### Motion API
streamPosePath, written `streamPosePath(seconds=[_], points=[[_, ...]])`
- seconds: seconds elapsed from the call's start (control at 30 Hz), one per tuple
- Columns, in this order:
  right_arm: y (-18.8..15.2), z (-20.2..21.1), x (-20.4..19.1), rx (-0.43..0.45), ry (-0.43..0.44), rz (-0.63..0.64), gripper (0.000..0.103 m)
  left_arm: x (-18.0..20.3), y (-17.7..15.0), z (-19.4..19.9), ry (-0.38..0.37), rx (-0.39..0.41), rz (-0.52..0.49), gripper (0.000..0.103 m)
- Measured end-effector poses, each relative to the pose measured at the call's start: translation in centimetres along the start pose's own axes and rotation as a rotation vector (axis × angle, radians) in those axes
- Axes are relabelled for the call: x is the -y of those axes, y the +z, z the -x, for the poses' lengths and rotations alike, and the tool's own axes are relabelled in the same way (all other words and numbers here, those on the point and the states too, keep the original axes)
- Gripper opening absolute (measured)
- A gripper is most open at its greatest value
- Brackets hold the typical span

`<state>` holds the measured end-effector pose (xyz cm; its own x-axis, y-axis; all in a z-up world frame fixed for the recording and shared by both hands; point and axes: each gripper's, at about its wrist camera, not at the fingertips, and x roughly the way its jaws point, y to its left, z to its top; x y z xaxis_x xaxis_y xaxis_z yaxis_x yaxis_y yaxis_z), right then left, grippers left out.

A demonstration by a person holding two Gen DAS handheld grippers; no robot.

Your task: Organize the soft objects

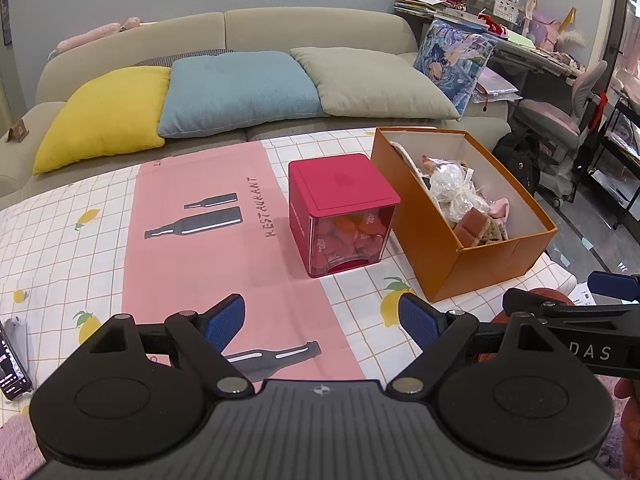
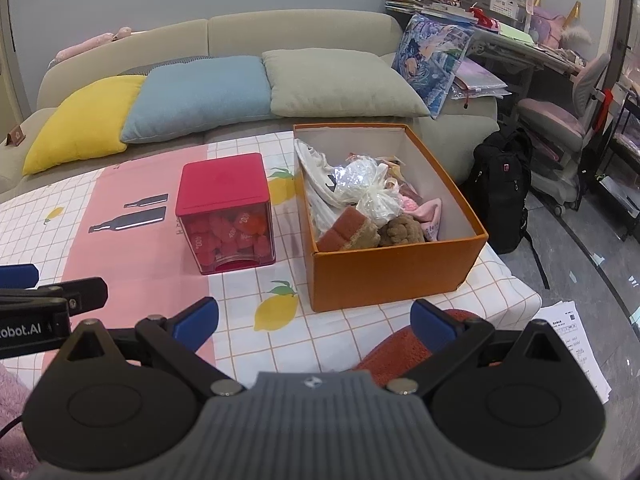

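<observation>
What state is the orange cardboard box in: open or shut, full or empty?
Open and partly full. The orange cardboard box has no lid on it, and its white inner walls show above a loose pile of soft items.

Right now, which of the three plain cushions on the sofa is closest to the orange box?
The beige cushion, rightmost of the three. The blue cushion lies in the middle, the yellow cushion farthest left.
</observation>
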<state>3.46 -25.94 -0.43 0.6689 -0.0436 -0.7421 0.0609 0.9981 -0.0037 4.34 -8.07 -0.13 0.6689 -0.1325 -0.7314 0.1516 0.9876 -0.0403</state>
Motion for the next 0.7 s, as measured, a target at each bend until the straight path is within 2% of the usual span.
streamPosePath(seconds=[0.7], points=[[-0.01, -0.03, -0.37, -0.001, 0.000, 0.015, 0.100, 0.21, 0.14, 0.32, -0.002, 0.007, -0.002, 0.101]])
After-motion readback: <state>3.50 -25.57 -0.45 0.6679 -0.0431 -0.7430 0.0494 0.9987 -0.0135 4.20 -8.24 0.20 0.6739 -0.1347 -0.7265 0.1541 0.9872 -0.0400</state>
